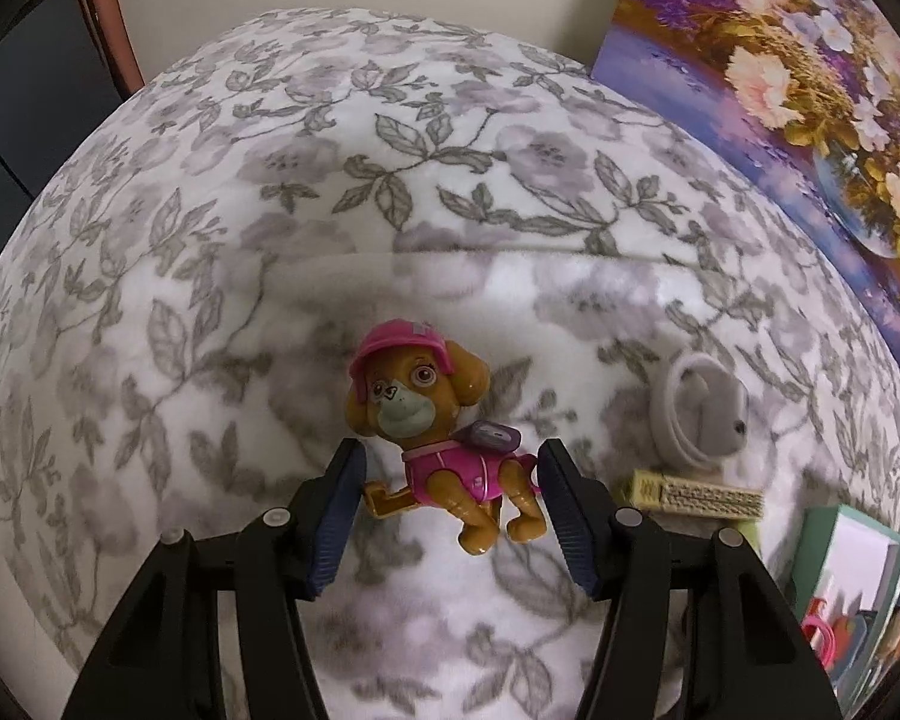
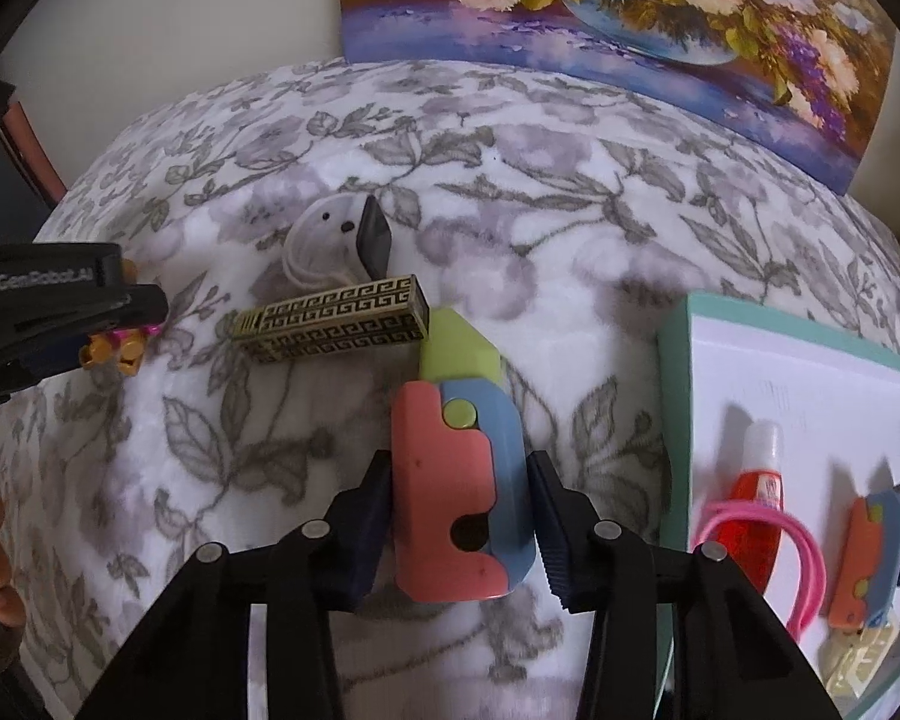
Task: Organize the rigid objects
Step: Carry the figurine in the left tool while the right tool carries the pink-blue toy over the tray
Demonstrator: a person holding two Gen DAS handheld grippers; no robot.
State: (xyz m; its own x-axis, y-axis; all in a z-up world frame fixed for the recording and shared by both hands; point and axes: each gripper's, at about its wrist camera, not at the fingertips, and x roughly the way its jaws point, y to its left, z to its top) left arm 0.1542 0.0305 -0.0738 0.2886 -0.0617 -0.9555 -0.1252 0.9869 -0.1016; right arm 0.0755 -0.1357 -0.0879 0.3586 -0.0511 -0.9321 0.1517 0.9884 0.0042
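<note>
A toy dog figure (image 1: pixel 432 420) in a pink cap and suit lies on the floral blanket (image 1: pixel 270 228) between the fingers of my left gripper (image 1: pixel 450 480). The jaws stand open on either side of it, with gaps showing. My right gripper (image 2: pixel 459 498) is shut on a pink, blue and green toy knife (image 2: pixel 459 468) held just above the blanket. The left gripper also shows in the right wrist view (image 2: pixel 120 312) at far left, with the dog's feet (image 2: pixel 114 351) below it.
A gold-patterned box (image 2: pixel 336 321) and a white coiled cable with a dark plug (image 2: pixel 342 240) lie mid-blanket. A teal-rimmed white tray (image 2: pixel 678 360) at right holds a red tube (image 2: pixel 756 480), a pink hair tie and another toy knife (image 2: pixel 870 558). A flower painting (image 2: pixel 630 18) leans behind.
</note>
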